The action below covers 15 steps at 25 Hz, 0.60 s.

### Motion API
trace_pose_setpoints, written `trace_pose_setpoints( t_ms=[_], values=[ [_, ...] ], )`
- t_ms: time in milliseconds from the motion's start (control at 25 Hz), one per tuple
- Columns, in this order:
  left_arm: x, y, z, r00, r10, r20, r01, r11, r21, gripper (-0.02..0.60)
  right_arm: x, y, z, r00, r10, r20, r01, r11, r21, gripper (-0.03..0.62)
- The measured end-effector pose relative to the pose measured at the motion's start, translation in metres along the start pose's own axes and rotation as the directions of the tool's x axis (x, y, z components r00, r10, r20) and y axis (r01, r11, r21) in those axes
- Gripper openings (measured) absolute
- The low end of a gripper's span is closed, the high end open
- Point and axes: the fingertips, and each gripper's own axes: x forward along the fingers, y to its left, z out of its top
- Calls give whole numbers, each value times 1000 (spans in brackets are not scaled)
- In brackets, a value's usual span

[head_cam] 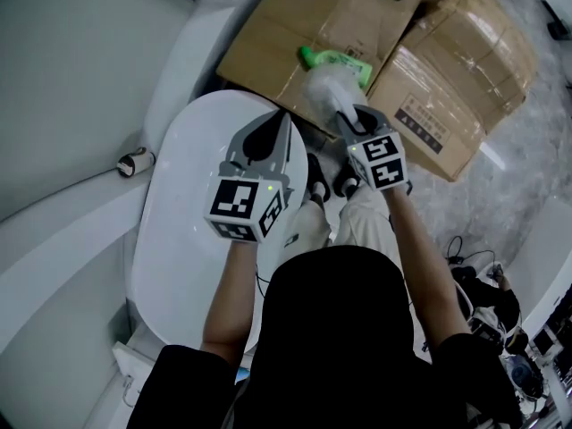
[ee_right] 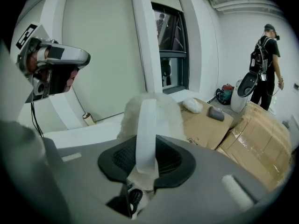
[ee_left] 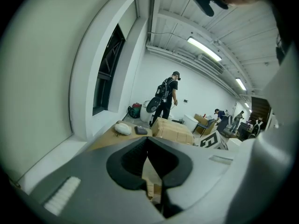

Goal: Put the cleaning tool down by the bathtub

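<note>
The cleaning tool is a fluffy white duster [head_cam: 323, 90] with a flat white handle [ee_right: 146, 129]. My right gripper [head_cam: 350, 119] is shut on that handle and holds the fluffy head over flattened cardboard just beyond the bathtub's end. In the right gripper view the head [ee_right: 163, 113] rises past the right gripper [ee_right: 146, 143]. The white oval bathtub [head_cam: 179, 239] lies below and to the left. My left gripper [head_cam: 275, 123] hovers over the tub's far rim, shut with nothing in it. In its own view the left gripper [ee_left: 147, 143] has its tips touching.
Flattened cardboard [head_cam: 295, 34] and a taped box [head_cam: 465, 61] lie beyond the tub. A green bottle [head_cam: 335, 61] rests on the cardboard. A small roll [head_cam: 134, 162] sits on the ledge left of the tub. A person with a backpack [ee_right: 266, 64] stands far off.
</note>
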Motion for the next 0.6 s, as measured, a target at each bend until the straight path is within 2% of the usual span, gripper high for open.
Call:
trace_pose_setpoints(
  t_ms=[600],
  values=[
    [21,6,-27,999,6,-34,-7,1000,-29,-2,59,-8,-50,994,46,-98,-45,999,19,95]
  ],
)
